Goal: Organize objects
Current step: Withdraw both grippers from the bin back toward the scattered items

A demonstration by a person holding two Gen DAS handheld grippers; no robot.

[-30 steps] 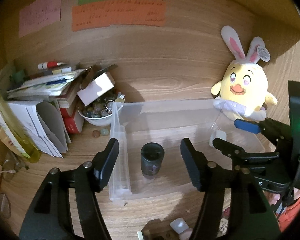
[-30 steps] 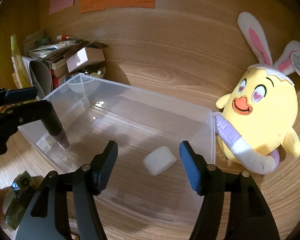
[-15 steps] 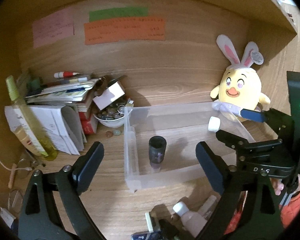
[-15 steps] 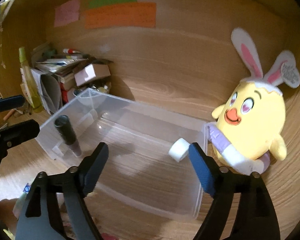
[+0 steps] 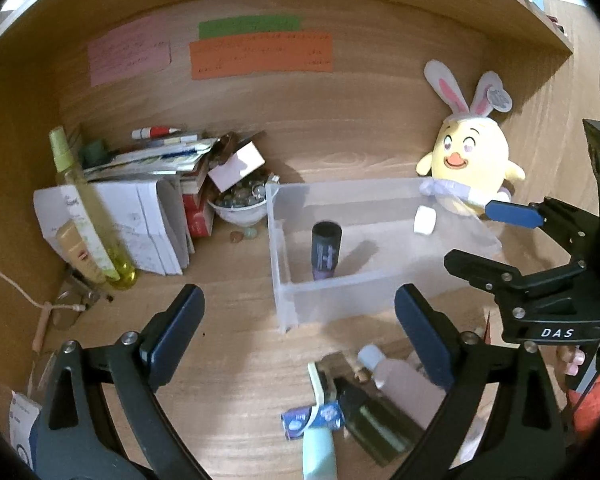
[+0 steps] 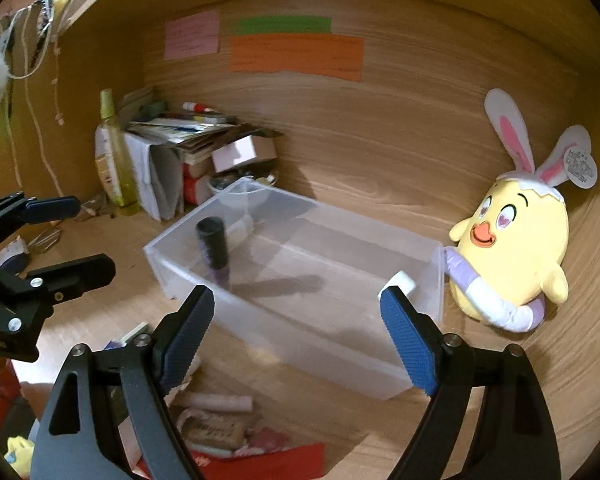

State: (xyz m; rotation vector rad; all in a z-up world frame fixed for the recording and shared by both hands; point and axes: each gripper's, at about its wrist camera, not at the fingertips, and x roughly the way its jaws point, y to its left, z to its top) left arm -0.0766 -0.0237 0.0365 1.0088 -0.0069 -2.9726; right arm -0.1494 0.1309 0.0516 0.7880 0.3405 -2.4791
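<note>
Clear rectangular plastic bin [image 5: 380,300] — mid-desk, holding a dark upright cylindrical tube [image 5: 326,250] at left and a small white cap-like piece [image 5: 425,220] at far right.
Contents look light, rigid, smooth — best pinched across the sides. Left gripper [image 5: 300,332] opening, right gripper [image 6: 298,328] wide; both empty, touching nothing.

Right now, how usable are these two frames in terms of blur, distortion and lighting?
Left wrist view: sharp in the middle, dark tube in the clear bin crisp; fisheye bends the wooden back wall, corners vignetted black. Right wrist view: motion-smeared, the tube streaks, plush chick soft-edged; warm dim light, long shadows across the bin floor.
</note>
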